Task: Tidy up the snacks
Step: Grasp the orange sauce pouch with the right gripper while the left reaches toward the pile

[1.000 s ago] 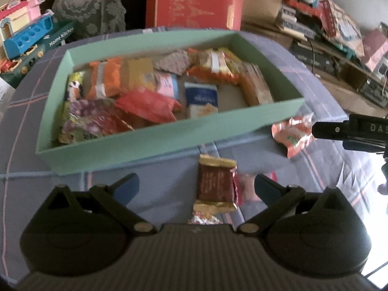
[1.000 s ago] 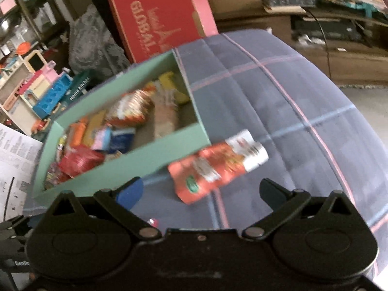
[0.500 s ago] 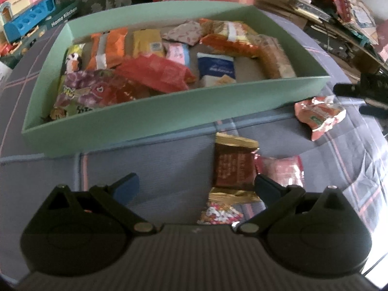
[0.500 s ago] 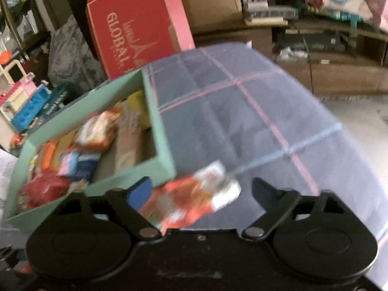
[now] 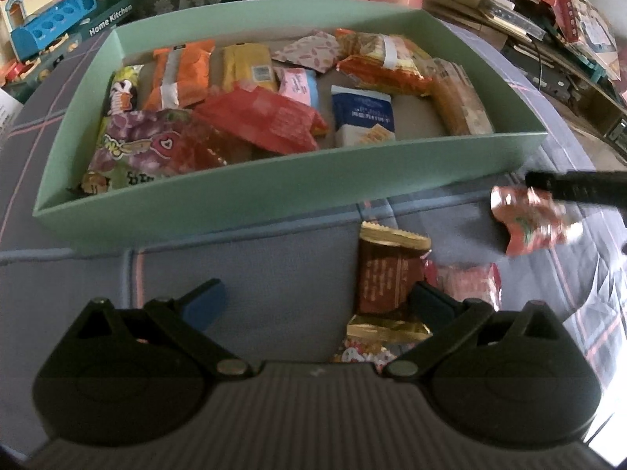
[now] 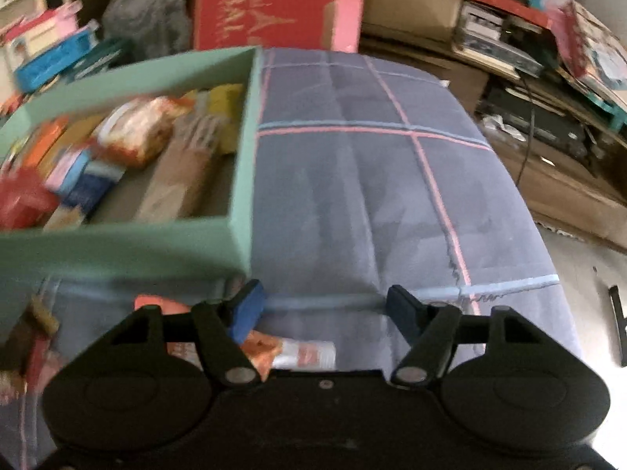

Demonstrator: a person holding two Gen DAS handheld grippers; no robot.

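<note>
Nearer green box (image 5: 243, 203), snack-filled

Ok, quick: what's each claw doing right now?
Left claw: open, holding nothing; the brown packet lies between its fingers.
Right claw: jaws closing over the orange packet, no grip visible yet.

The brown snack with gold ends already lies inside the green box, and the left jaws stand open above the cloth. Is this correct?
Not quite. The brown snack with gold ends lies outside the green box, on the checked cloth in front of it, as the left wrist view shows. The left gripper does have its jaws open above the cloth.
</note>
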